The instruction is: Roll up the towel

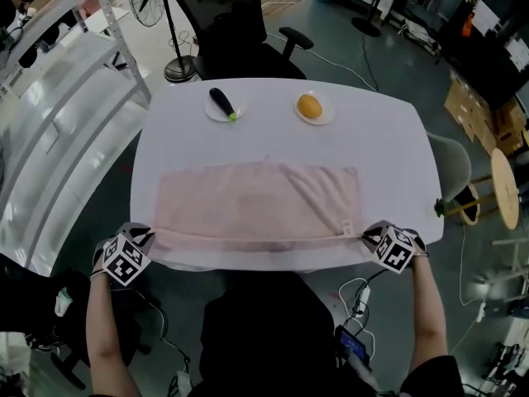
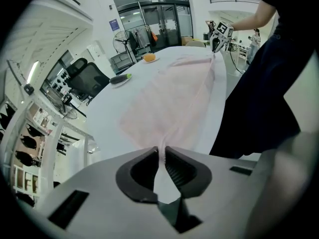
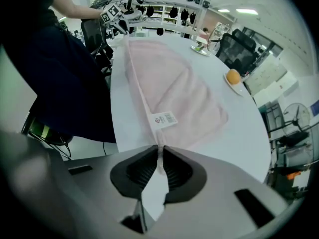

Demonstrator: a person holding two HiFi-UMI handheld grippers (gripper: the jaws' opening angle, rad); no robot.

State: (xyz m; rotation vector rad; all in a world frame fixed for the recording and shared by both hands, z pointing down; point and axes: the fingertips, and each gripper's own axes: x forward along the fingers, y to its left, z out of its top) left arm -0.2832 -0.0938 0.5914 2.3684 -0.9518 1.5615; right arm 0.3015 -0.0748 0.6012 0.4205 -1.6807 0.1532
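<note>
**Towel pinched at both near corners, no roll started yet**

The pink towel (image 1: 256, 205) lies spread flat on the white table (image 1: 388, 139), long side running left to right, w/ its near hem right along the table edge closest to you. It's mostly smooth. One diagonal crease runs through the right part, and the white label (image 3: 163, 119) sits at the near right corner.

Your left gripper (image 2: 162, 151) has its fingers (image 2: 142, 169) closed tight on the near left corner, cloth squeezed thin between the pads. Your right gripper (image 3: 160, 151) does the same at the near right corner, just below the label. The hem looks drawn into a straight line between the two, so you've got tension across the full width.

Progress, as I judge it: setup only. No turn of cloth is wound, no tube shows anywhere, and the whole towel is one flat layer. All the rolling is left: fold the near hem over, then wind it toward the far side, keeping both ends even so it doesn't cone.

Further out, at the far side of the table and well apart from the towel: a small plate w/ an eggplant (image 1: 221, 102) and another w/ an orange (image 1: 309, 106). A black office chair (image 1: 235, 23) stands behind the table.
</note>
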